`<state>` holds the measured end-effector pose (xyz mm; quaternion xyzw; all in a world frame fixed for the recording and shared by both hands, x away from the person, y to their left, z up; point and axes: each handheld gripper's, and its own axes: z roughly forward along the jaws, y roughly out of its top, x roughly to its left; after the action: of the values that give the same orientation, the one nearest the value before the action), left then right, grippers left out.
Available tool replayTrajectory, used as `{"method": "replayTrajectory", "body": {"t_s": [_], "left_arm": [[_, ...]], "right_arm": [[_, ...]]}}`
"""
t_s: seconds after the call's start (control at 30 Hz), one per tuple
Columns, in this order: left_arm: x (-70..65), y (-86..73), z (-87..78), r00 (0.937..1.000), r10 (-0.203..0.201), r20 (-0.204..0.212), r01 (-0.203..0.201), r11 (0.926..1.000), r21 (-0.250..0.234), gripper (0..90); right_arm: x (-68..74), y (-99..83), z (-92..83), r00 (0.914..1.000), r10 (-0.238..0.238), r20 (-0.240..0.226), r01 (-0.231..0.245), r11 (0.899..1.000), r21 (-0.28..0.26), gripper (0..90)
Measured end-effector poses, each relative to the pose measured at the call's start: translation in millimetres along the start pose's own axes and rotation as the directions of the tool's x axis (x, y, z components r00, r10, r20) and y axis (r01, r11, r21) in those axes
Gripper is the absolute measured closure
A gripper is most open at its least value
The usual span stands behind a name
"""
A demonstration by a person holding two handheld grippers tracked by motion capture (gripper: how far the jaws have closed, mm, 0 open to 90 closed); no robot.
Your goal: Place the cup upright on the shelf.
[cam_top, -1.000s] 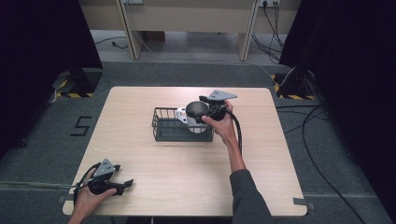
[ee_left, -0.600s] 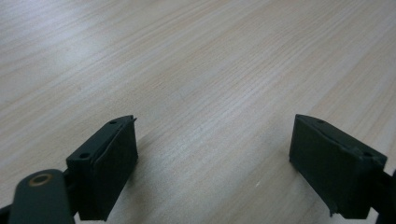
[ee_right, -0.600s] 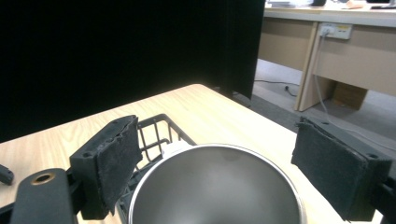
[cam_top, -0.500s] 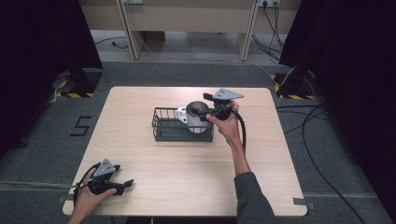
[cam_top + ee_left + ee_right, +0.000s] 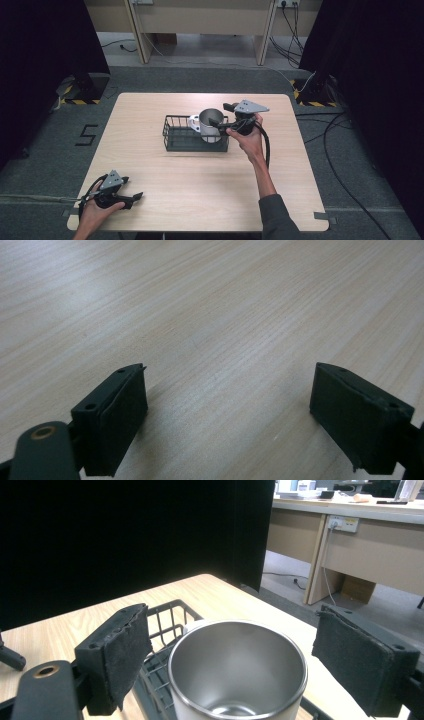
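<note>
While the steel mug (image 5: 237,672) is standing in the wire basket (image 5: 186,136) at frame centre, I am holding the right gripper (image 5: 250,655) spread around its rigid, slippery rim, judging the wall the best grip.

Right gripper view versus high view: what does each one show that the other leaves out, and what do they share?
The right gripper view looks down into the mug: a bare steel inside, and the right claw standing open to either side of it, not touching.

The high view adds the mug's white handle, the whole wire basket, the table, and the left claw open near the front left corner.

Both show the mug upright in the basket's right end.
</note>
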<state>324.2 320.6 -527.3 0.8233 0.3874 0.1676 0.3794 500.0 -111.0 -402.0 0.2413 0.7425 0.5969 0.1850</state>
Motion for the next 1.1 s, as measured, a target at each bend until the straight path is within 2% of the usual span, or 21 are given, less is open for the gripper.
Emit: {"method": "replayTrajectory", "body": {"t_s": [0.67, 0.93, 1.1], "left_arm": [[-0.1, -0.1, 0.2, 1.0, 0.0, -0.001, 0.0, 1.0, -0.002, 14.5], [-0.1, -0.1, 0.2, 1.0, 0.0, -0.001, 0.0, 1.0, -0.002, 14.5], [-0.1, -0.1, 0.1, 1.0, 0.0, -0.001, 0.0, 1.0, -0.002, 14.5]], "right_arm": [[25.4, -1.7, -24.3, 0.9998, -0.013, 0.018, 0.013, 1.0, 0.017, 15.2], [35.9, -7.4, -37.3, 0.9998, -0.005, 0.019, 0.005, 1.0, 0.015, 15.2], [42.5, -12.3, -44.2, 0.9995, -0.02, 0.023, 0.019, 1.0, 0.017, 15.2]]}}
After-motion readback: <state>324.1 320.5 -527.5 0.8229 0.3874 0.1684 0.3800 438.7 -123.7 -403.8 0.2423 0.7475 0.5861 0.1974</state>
